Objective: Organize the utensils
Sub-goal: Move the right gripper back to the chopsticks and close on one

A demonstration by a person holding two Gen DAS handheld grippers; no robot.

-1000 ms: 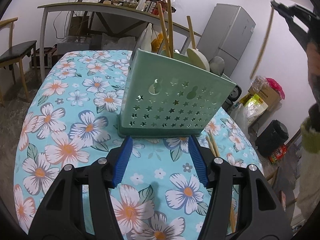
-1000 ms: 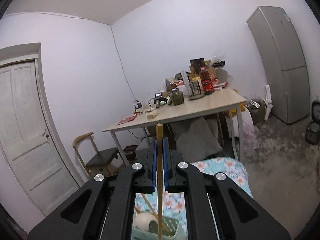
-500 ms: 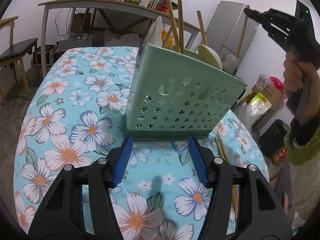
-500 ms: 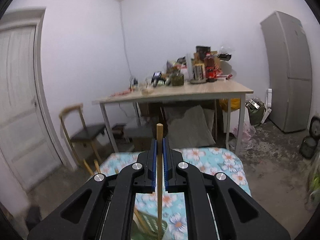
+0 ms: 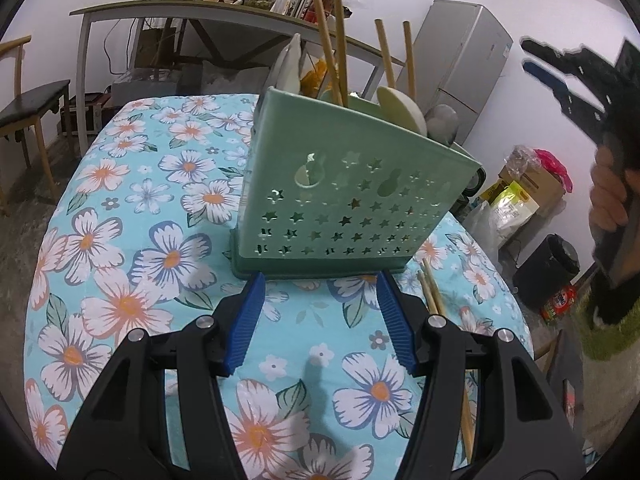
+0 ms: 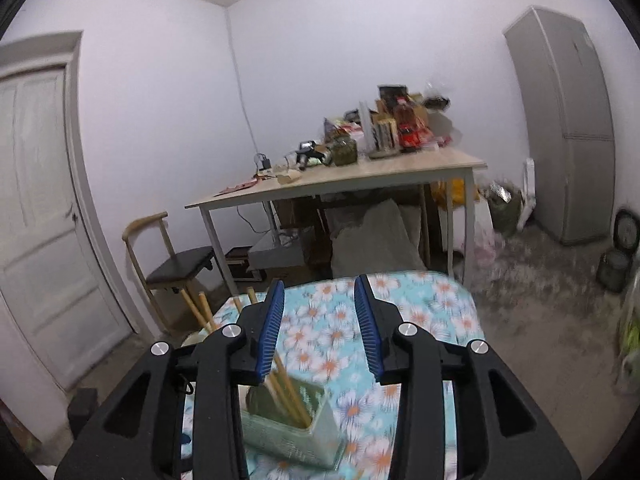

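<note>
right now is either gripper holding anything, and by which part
Nothing is held. The right gripper is open above the green utensil holder, and the left gripper is open and empty just in front of it.

**Chopstick released into holder**

The right gripper [image 6: 320, 320], clamped on 1 wooden chopstick [image 5: 409, 58] a second ago, now has its blue pads spread and bare. That chopstick stands in the green perforated plastic utensil holder [image 5: 352, 200], making 4 upright sticks.
</note>
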